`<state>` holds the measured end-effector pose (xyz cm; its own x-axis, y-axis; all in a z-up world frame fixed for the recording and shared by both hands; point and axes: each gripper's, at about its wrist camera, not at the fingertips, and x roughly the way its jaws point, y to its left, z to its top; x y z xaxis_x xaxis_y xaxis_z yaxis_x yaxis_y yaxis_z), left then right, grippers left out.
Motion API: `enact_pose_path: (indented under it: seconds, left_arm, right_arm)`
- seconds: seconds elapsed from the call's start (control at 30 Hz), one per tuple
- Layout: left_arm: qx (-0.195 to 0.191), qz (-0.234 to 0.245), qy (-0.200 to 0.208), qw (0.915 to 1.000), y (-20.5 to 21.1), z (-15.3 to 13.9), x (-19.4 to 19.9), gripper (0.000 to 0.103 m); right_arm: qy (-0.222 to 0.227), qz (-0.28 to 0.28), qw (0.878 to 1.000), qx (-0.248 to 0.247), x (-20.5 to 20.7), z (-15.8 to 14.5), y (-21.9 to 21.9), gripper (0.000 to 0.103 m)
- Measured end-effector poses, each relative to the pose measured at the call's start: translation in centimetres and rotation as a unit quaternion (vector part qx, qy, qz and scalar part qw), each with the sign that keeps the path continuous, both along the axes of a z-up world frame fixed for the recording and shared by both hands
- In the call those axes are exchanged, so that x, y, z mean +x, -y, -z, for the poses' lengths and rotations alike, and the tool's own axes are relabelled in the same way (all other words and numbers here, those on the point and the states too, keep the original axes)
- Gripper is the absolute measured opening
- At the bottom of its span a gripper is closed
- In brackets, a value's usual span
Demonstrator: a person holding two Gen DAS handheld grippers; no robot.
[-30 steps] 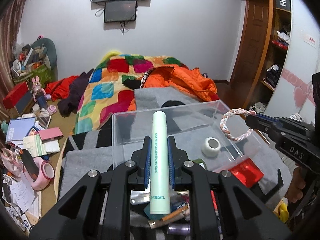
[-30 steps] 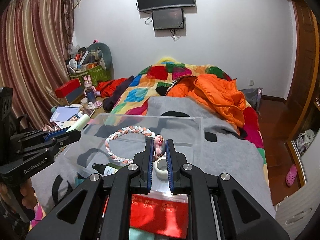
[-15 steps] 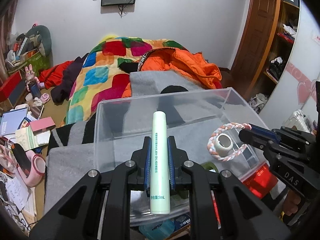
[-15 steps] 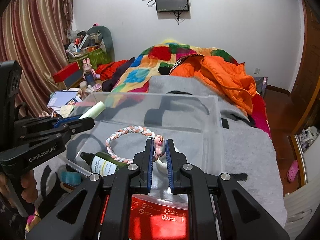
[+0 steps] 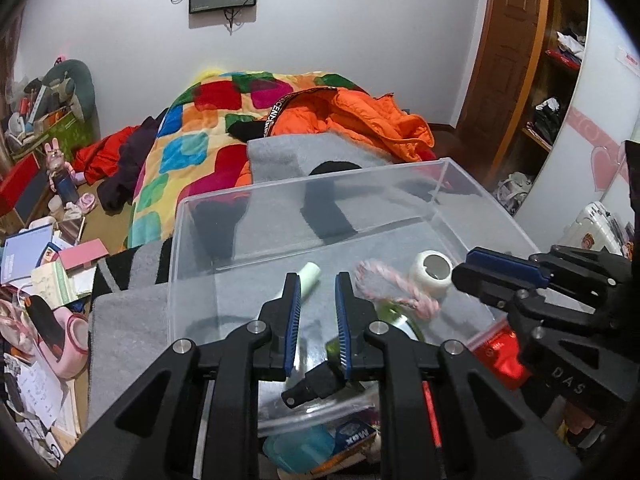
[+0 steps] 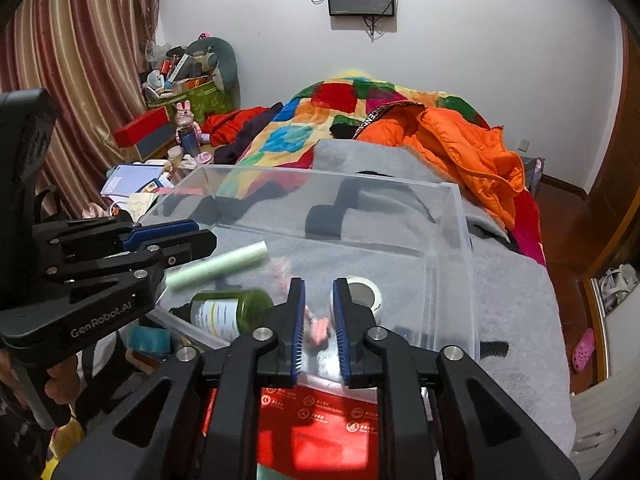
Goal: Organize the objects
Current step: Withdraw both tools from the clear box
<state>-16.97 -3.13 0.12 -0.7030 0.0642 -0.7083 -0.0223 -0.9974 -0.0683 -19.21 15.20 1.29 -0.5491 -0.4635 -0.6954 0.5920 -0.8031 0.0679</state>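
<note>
A: Claws first: the left claw [image 5: 316, 312] has its pads apart with nothing between them, and the right claw [image 6: 318, 320] is spread too, empty, both hovering over the clear plastic bin [image 5: 460, 184].

B: And the pale green tube [image 6: 218, 266]?

A: Inside the bin, blurred, lying slantwise near the left wall. The braided pink-and-white bracelet [image 5: 394, 288] is in there too, also blurred, just beside the white tape roll [image 5: 432, 272] and the dark green bottle [image 6: 230, 312].

B: So both look freshly dropped. What makes this step go well?

A: I'd say lift both claws straight up and clear of the rim, pads kept wide, so nothing snags the bracelet's loop or knocks the bottle.

B: Next?

A: More clutter sits below the near wall: a red zip bag [image 6: 316, 420] and a teal case [image 5: 298, 446]. Probably take the flat bag by an edge.
</note>
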Motion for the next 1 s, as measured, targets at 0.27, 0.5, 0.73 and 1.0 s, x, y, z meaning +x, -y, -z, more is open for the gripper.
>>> enact_pose_path:
  seconds: [0.27,0.5,0.73,1.0]
  left_arm:
    - [-0.009,0.002,-0.022,0.9997,-0.4,-1.7,2.5,0.055]
    - [-0.010,-0.006,-0.036,0.9993,-0.5,-2.8,5.0,0.078]
    - [-0.018,-0.007,-0.039,0.9990,-0.7,-2.8,7.5,0.085]
    - [0.004,-0.003,-0.011,0.9999,-1.0,-0.5,9.5,0.087]
  right_arm:
    - [-0.025,0.014,0.999,-0.018,1.6,-1.8,-1.8,0.051]
    - [-0.051,0.023,0.998,-0.030,3.7,-3.5,-3.9,0.075]
    - [-0.064,0.039,0.997,-0.028,5.4,-4.0,-5.8,0.078]
    - [-0.054,0.042,0.998,-0.018,6.5,-2.4,-7.0,0.081]
